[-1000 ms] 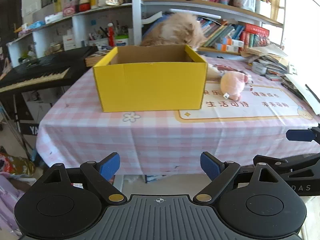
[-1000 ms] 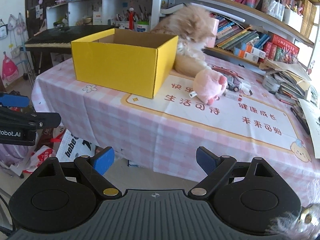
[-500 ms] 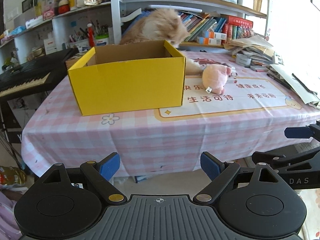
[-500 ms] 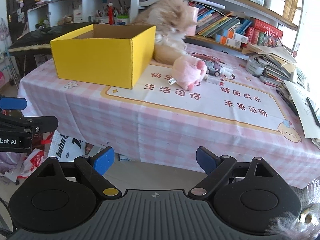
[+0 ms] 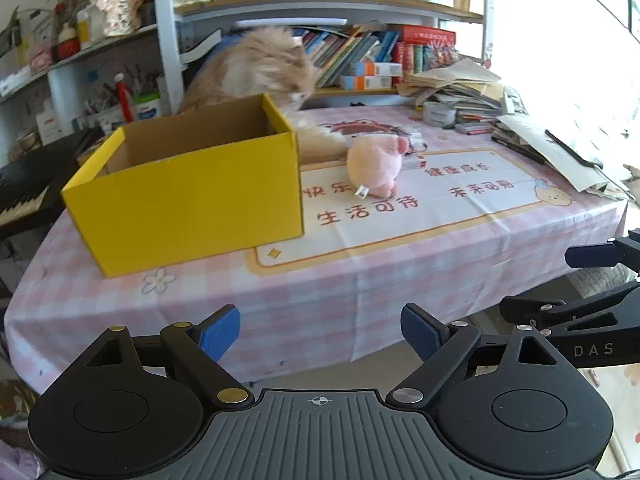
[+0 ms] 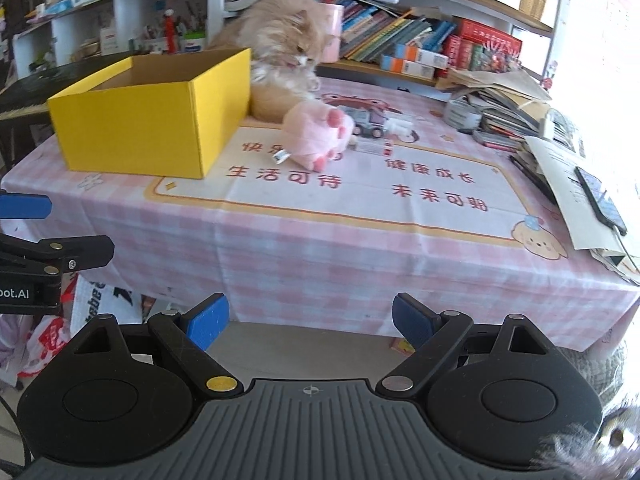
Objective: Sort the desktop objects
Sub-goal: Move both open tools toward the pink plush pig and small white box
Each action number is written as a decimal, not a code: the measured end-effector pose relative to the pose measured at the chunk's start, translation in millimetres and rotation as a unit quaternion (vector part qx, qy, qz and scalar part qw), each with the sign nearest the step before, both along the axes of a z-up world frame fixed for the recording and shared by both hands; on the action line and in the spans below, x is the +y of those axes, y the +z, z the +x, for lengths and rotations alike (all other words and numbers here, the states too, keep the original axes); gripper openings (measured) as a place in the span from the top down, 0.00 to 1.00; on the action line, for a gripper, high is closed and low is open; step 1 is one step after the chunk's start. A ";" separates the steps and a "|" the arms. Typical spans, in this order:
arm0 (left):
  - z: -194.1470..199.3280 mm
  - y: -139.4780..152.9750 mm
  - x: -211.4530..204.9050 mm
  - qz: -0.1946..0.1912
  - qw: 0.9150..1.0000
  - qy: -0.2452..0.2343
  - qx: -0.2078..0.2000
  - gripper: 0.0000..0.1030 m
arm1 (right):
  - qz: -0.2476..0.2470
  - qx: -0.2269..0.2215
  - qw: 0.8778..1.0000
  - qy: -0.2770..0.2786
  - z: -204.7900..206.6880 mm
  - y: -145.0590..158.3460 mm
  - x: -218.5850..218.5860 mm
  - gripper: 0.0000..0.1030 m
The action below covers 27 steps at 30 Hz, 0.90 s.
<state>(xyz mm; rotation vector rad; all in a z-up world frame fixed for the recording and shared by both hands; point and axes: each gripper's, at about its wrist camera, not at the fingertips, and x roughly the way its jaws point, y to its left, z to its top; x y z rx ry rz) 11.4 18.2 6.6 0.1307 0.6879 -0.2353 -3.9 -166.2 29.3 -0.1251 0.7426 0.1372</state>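
pig lies on its side, feet toward the near right; toy truck shows only from the right wrist; both claws wide, empty.

I read 生活可待 and 未来可期 on the table mat, "DAS" on the right gripper, "bot.AI" on the left gripper, other print too small.
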 end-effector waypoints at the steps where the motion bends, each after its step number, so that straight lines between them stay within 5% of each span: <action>1: 1.4 0.0 -1.6 0.001 1.000 -0.003 -0.001 0.12 | 0.000 0.000 1.000 -0.002 1.1 0.1 -1.7 0.14; 27: 55.1 -8.8 -73.7 0.020 0.999 -0.026 0.018 0.12 | 0.009 0.030 0.999 -0.011 60.7 -7.8 -61.5 0.14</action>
